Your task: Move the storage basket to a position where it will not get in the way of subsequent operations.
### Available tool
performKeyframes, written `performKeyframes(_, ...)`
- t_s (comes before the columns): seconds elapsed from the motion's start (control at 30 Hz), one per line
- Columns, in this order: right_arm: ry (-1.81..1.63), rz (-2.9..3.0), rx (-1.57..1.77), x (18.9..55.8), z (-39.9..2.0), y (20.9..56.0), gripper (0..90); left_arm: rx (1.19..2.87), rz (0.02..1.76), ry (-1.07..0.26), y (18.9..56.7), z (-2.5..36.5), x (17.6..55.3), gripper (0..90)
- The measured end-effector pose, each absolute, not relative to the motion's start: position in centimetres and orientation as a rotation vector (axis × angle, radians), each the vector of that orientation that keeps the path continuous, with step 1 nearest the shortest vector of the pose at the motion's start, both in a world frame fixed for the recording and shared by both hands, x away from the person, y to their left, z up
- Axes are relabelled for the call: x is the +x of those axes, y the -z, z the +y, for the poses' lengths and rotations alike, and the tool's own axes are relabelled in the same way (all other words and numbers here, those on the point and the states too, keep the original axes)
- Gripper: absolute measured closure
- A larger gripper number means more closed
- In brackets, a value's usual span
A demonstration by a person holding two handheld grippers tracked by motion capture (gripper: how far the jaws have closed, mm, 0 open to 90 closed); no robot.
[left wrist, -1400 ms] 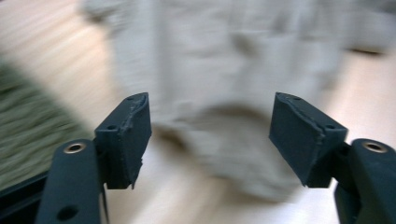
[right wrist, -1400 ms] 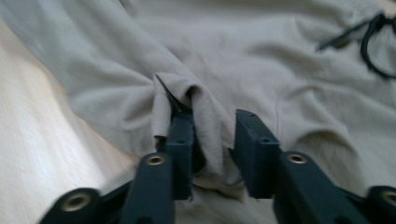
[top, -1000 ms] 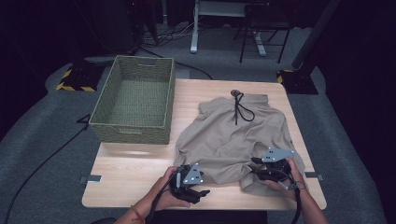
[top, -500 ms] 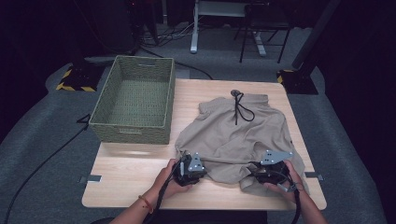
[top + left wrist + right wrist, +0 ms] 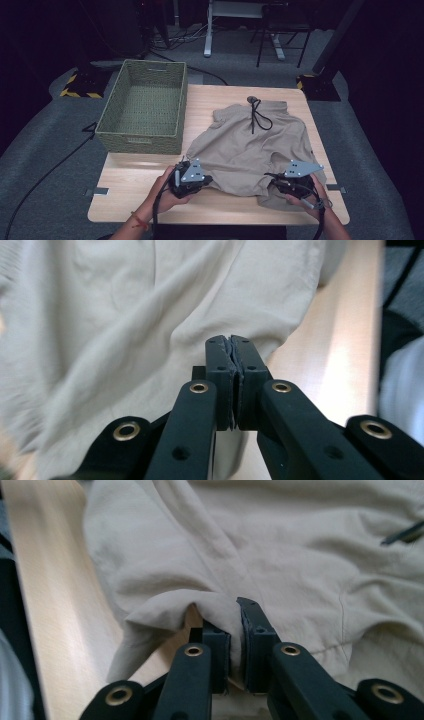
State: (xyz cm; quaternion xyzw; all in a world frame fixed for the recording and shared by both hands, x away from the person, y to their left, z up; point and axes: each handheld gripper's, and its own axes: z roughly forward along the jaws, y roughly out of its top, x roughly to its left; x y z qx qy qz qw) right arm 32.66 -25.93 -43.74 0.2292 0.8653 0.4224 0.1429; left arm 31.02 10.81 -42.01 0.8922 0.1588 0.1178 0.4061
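A beige garment (image 5: 255,145) lies spread on the right half of a light wooden table (image 5: 135,185). Its long axis runs from the near edge of the table toward the far edge, leaning slightly rightward in the high view. The end bearing a dark drawstring (image 5: 257,117) points away from the person; the hem end lies nearest the person, with a fold tucked at its near right corner. A woven green basket (image 5: 142,107) stands on the far left part of the table, beside the garment and apart from it.

The left gripper (image 5: 202,181), held in the person's left hand (image 5: 165,192), sits at the garment's near left corner. In the left gripper view its jaws have just been closing and now stand pressed together, with a thin edge of the beige cloth (image 5: 150,325) pinched between the pads at their tips.

The right gripper (image 5: 280,181), held in the right hand (image 5: 312,200), sits at the near right corner of the garment. In the right gripper view its jaws have likewise been closing and are nearly together, a narrow slit showing between them; a fold of the cloth (image 5: 200,605) drapes over the left jaw and passes down into that slit, so the fabric is clamped there.
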Motion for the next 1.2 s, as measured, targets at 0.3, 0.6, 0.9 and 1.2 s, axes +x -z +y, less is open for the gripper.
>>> performKeyframes(0.3, -1.156, 2.469, 0.668, 30.7, -26.5, 42.7, 46.3, 2.234, 0.479, -0.337, 40.5, 14.2, 29.4, 79.5)
performKeyframes(0.6, -1.101, 2.458, 0.729, 28.6, -31.2, 44.2, 49.3, 2.313, 0.439, -0.270, 44.8, 9.1, 29.1, 49.4)
performKeyframes(0.9, -1.028, 2.468, 0.893, 31.6, -32.8, 47.6, 58.6, 2.392, 0.512, -0.254, 49.2, 5.8, 31.9, 38.6)
performKeyframes(1.2, -1.026, 2.494, 0.929, 35.1, -29.5, 49.5, 55.7, 2.346, 0.661, -0.355, 49.4, 7.4, 36.4, 37.8)
